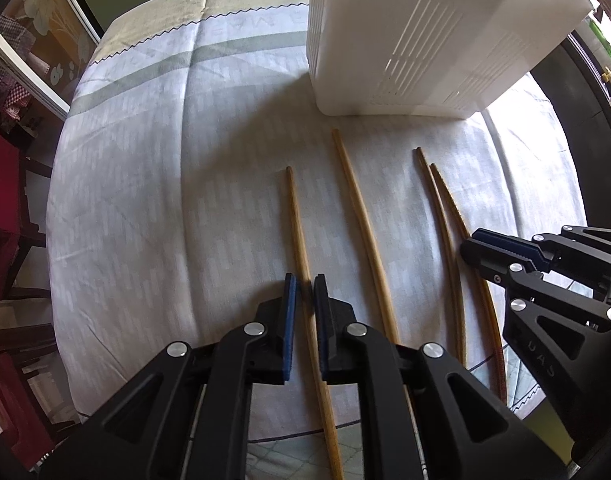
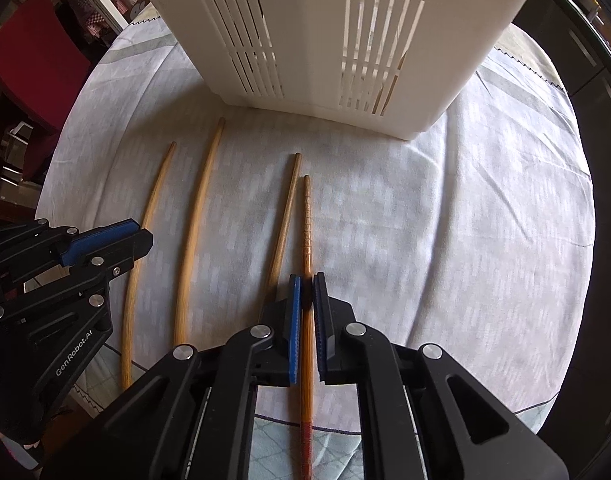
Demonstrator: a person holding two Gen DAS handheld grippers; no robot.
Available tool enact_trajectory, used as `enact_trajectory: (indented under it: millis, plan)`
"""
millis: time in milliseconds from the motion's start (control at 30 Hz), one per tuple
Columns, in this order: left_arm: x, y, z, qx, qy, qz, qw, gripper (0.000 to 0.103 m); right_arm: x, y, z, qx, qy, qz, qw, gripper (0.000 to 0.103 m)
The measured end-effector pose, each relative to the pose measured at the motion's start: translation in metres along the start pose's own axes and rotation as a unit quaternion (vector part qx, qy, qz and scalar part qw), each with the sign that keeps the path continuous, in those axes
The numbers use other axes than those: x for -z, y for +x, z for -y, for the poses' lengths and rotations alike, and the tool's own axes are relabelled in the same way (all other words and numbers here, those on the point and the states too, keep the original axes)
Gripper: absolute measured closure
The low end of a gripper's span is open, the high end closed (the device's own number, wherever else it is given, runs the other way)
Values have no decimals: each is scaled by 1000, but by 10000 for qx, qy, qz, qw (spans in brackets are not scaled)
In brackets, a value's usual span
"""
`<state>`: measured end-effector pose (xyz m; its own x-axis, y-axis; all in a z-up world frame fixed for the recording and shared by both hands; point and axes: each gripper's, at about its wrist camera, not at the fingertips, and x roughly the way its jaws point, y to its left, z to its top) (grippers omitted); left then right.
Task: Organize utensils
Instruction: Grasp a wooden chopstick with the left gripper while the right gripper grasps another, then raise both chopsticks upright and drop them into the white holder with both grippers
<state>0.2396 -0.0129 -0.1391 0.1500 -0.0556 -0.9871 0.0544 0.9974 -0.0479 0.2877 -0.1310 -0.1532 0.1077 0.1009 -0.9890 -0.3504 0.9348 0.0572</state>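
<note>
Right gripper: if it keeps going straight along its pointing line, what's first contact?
Right gripper is already shut on the reddish chopstick. It points down at the table, so the cloth right beneath is likely next; the remaining gap is unclear.

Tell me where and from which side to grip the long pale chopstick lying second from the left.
Grip the long pale chopstick on its thicker half, toward the table's near edge, coming straight down from above with one finger on each side of the shaft. It lies flat on the tablecloth, apart from its neighbours, so there looks to be room for fingers either side. The thin tip by the white basket offers less to pinch.
</note>
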Motion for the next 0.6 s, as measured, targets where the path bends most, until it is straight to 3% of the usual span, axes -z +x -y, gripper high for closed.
enact_trajectory:
  millis: [167,267,367,600]
  plan:
    - [-4,2,10,-87,67,-23,9999,88,7,-3,2,93,-71,100,9999,96]
    - [-5,2,17,-159,142,19,9998,96,14,-5,2,88,-89,196,9997,96]
    - [-8,3,16,-159,92,24,9998,97,17,-9,9,-77,-11,251,9997,96]
    - [-6,-27,10,-204,141,491,9985,97,32,-50,29,-398,58,771,9962,96]
